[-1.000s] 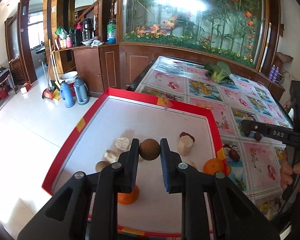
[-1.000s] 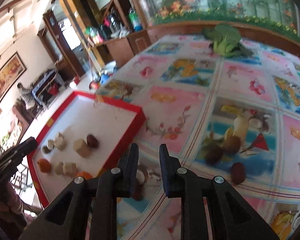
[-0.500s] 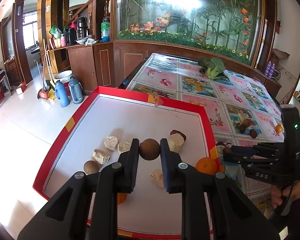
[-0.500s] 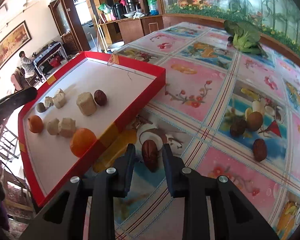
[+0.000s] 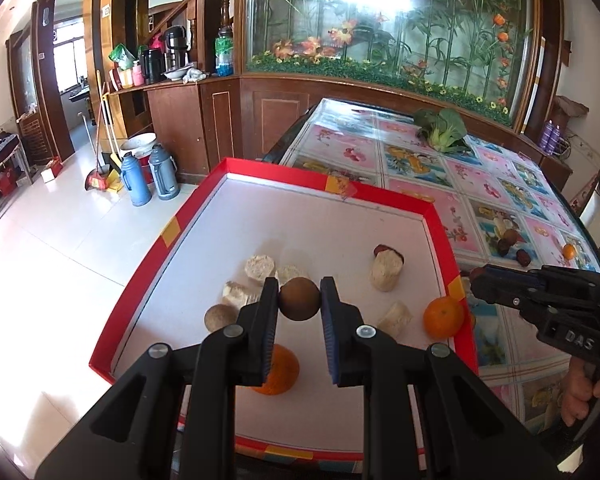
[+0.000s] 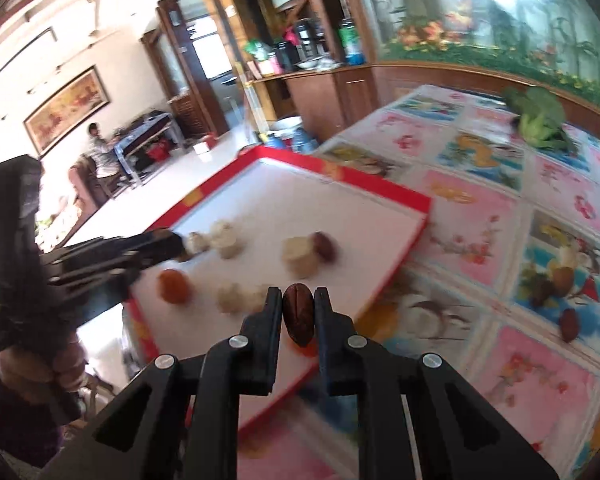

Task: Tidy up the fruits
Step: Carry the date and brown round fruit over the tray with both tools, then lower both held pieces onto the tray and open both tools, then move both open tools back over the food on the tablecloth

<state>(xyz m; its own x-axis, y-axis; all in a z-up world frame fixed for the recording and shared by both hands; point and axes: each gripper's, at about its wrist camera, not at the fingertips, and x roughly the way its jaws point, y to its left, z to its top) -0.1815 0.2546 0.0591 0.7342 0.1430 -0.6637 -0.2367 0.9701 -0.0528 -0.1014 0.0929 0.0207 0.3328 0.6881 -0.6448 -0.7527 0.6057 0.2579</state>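
A red-rimmed white tray (image 5: 188, 216) lies on the patterned table. My left gripper (image 5: 299, 296) is shut on a round brown fruit (image 5: 299, 299), held above the tray. Under it lie several pale chunks (image 5: 260, 267), another brown ball (image 5: 220, 317), a red date (image 5: 382, 249) and two oranges (image 5: 444, 317). My right gripper (image 6: 298, 300) is shut on a dark red date (image 6: 299, 314), lifted over the tray's (image 6: 380, 188) near right edge. In the left wrist view the right gripper (image 5: 480, 278) shows from the side at the tray's right rim.
Loose fruits (image 6: 570, 322) stay on the tablecloth at the right, with a small orange (image 5: 568, 251) farther out. A green vegetable (image 5: 442, 130) lies at the table's far end. Thermos flasks (image 5: 162, 176) stand on the floor left. A person (image 6: 98, 148) sits in the background.
My right gripper closed on the date on the tablecloth and lifted it leftward over the tray's edge. The left gripper kept the brown fruit over the tray almost unmoved.
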